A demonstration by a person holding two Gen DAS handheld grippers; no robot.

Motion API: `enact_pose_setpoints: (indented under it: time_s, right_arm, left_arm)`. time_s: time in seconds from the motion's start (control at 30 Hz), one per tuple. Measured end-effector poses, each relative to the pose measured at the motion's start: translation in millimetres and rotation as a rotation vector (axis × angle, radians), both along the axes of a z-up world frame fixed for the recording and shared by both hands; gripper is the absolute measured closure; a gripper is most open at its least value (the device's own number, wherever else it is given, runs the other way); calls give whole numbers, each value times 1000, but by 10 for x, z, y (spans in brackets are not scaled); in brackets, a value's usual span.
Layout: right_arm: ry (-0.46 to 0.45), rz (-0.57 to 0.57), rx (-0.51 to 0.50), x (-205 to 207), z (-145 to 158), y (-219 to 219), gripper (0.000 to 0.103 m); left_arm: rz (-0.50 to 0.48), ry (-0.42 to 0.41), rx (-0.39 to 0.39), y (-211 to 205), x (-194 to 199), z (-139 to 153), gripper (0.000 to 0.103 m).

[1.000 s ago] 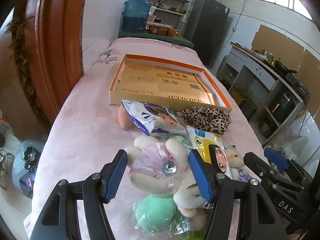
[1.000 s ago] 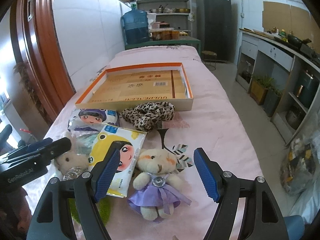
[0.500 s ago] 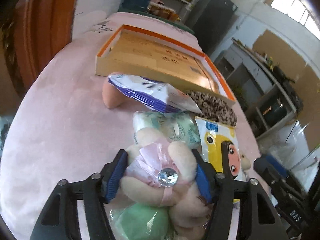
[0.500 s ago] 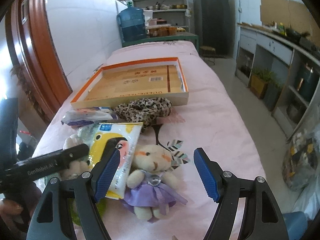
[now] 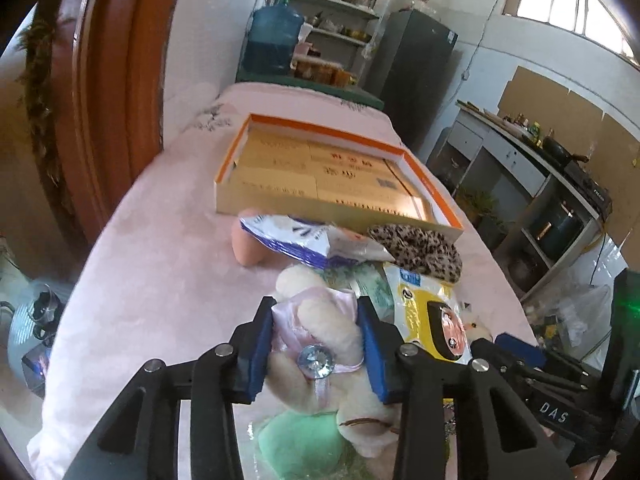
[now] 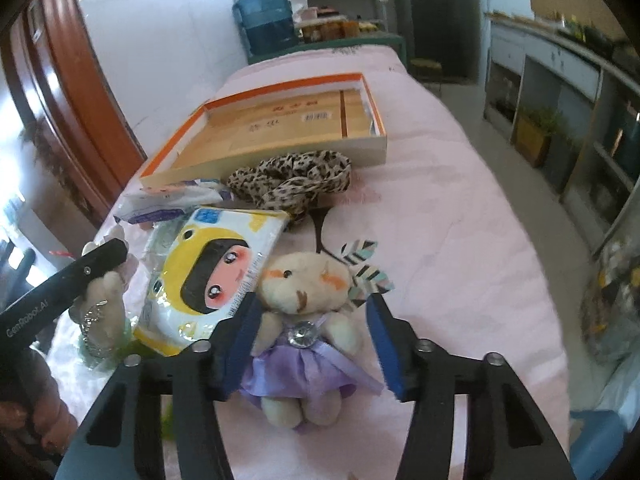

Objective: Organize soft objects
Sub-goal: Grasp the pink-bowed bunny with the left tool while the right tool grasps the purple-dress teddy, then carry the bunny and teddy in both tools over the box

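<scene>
Left gripper (image 5: 316, 344): my pads pinch the pink-dressed plush (image 5: 320, 328), low centre of the left view.
Right gripper (image 6: 310, 332): my jaws stand wide around the purple-dressed bear (image 6: 302, 320), pads not pressing it, low centre of the right view.
Orange-rimmed box (image 6: 280, 120): upper centre, beyond the leopard scarf (image 6: 296, 178).

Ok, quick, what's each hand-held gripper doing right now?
Left hand-held gripper: closed on the pink-dress bear.
Right hand-held gripper: open, straddling the purple-dress bear.
</scene>
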State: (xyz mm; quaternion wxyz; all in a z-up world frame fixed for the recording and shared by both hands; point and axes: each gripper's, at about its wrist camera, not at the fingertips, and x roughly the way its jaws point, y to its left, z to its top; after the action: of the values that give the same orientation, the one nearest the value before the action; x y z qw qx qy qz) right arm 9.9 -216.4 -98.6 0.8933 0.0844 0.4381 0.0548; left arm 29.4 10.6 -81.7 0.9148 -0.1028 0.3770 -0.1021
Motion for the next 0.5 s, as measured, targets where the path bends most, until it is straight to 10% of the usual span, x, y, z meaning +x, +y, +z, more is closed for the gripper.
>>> enact_pose_setpoints:
  time_s: [0.5]
  right_arm:
    - [81, 101, -10, 104, -144, 156, 57]
  left_arm:
    - [-20, -57, 6, 31, -95, 112, 63]
